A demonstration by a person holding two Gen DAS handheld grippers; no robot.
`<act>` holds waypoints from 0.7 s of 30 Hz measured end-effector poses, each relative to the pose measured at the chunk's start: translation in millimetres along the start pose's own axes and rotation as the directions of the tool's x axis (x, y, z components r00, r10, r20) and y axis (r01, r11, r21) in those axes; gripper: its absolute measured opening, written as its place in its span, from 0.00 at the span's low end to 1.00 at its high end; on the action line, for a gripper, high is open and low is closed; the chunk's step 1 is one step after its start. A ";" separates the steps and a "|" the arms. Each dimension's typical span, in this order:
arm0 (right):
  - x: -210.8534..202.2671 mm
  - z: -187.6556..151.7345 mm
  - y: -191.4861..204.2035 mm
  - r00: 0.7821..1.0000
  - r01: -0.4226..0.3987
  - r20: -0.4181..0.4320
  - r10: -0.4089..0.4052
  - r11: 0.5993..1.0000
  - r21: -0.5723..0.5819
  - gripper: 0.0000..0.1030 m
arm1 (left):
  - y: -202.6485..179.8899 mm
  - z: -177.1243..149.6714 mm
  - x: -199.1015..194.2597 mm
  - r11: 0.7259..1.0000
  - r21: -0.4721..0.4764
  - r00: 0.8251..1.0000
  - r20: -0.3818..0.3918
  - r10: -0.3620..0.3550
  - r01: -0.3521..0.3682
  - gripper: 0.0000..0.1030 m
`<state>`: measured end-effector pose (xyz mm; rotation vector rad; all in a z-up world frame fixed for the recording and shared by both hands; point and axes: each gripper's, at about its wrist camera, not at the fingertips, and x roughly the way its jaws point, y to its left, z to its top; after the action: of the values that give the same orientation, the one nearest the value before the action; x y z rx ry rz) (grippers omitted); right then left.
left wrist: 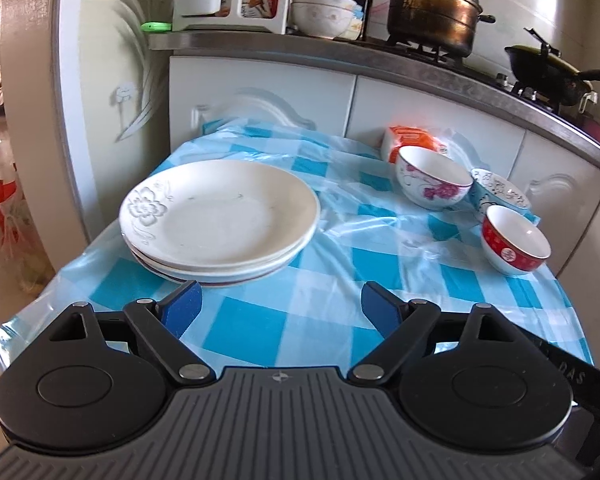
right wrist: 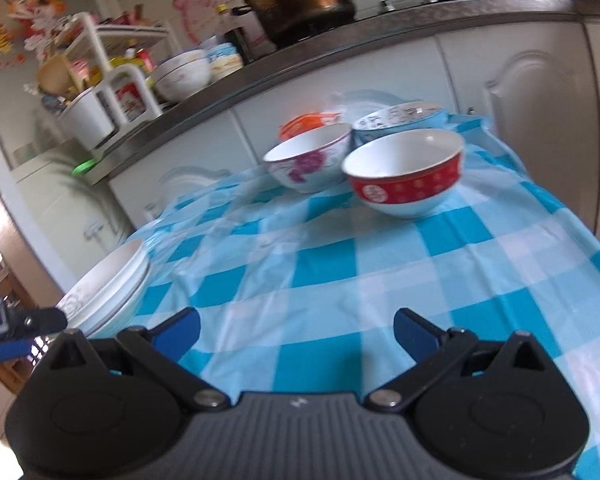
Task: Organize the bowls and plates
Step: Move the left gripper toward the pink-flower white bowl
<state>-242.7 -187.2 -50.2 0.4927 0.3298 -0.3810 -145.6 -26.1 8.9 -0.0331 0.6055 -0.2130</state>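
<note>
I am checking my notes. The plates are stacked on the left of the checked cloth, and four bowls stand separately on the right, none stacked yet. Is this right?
Not quite: there are three bowls, not four. The left wrist view shows the purple-flower bowl, the blue bowl and the red bowl, each standing separately on the right. The plates are stacked on the left of the cloth, as you say.

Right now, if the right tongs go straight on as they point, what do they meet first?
Probably the red bowl. The right tongs stand open over bare checked tablecloth, and that bowl is nearest, slightly right of centre. Depth is hard to judge.
</note>
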 end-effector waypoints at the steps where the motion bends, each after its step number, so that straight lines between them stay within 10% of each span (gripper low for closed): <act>1: -1.6 0.3 -2.7 1.000 0.006 0.008 -0.006 1.000 0.006 0.99 | -1.6 -2.4 -0.8 1.000 0.003 1.000 0.003 -0.004 0.004 1.00; 9: -11.3 3.9 -23.9 0.996 0.037 0.074 -0.040 0.999 0.034 0.99 | -13.5 -18.0 -5.4 0.999 0.020 0.998 0.052 -0.045 0.044 1.00; 21: -17.4 9.6 -54.3 0.993 0.064 0.098 -0.074 0.993 0.102 0.99 | -26.6 -31.5 16.7 0.990 0.059 0.990 -0.074 -0.121 0.126 1.00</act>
<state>-279.2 -231.6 -56.6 0.5577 0.2308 -0.4892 -155.2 -54.5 -23.9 -0.0012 0.6666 -0.3546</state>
